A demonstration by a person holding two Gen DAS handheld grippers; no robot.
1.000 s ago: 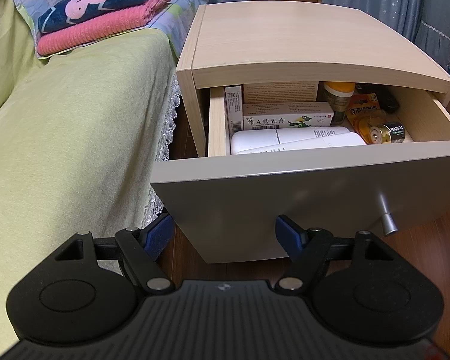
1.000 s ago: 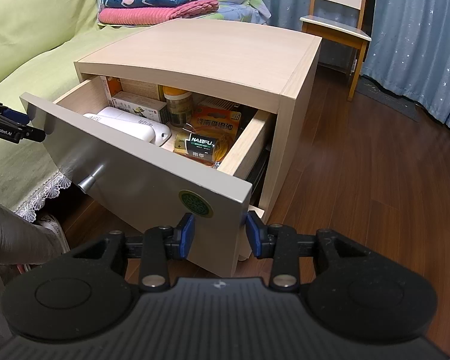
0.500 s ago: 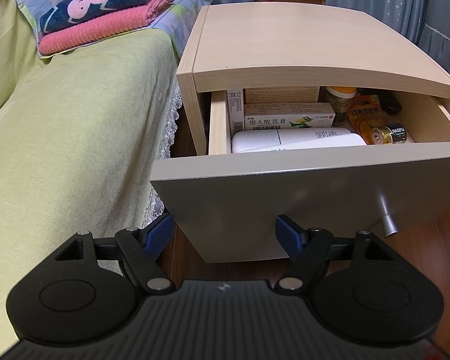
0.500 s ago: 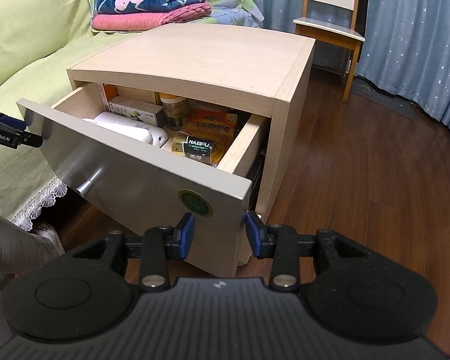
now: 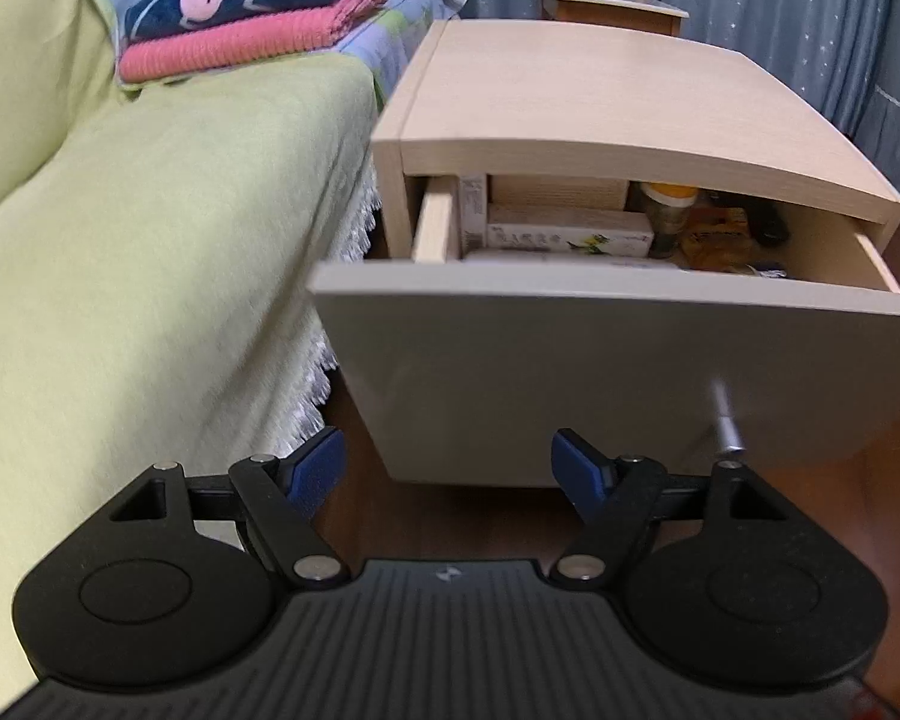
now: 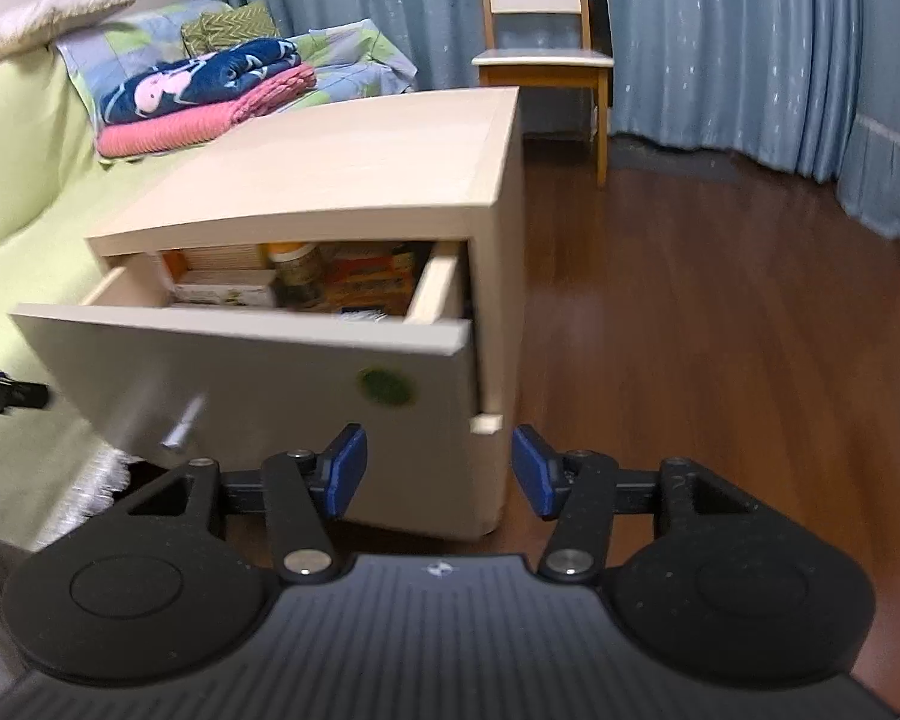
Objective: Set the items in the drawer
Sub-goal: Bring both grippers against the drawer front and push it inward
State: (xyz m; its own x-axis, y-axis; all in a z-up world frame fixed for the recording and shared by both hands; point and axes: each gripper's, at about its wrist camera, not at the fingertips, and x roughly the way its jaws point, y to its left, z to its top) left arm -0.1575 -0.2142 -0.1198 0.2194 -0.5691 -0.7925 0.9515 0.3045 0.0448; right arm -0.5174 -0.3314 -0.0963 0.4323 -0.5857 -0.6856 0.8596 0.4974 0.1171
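Note:
A pale wooden nightstand [image 5: 600, 108] [image 6: 354, 162] stands with its drawer pulled out; the grey drawer front [image 5: 600, 378] [image 6: 258, 384] carries a metal knob [image 5: 727, 420] [image 6: 180, 432]. Inside lie medicine boxes [image 5: 570, 234] [image 6: 228, 291], a yellow-capped jar [image 5: 669, 216] [image 6: 294, 264] and an orange battery pack [image 6: 366, 285]. My left gripper [image 5: 450, 468] is open and empty, low before the drawer front. My right gripper [image 6: 439, 465] is open and empty, near the drawer front's lower right corner. The left gripper's tip [image 6: 6, 396] shows in the right wrist view.
A green-covered sofa [image 5: 120, 252] with a lace fringe stands left of the nightstand, with folded pink and navy blankets [image 5: 252, 18] [image 6: 204, 96] on it. A wooden chair [image 6: 540, 54] and blue curtains [image 6: 720, 42] are behind. Brown wood floor [image 6: 690, 330] spreads to the right.
Both grippers dropped lower and pulled back from the drawer, so less of its inside shows. The right gripper's fingers spread wider apart and it swung to the right.

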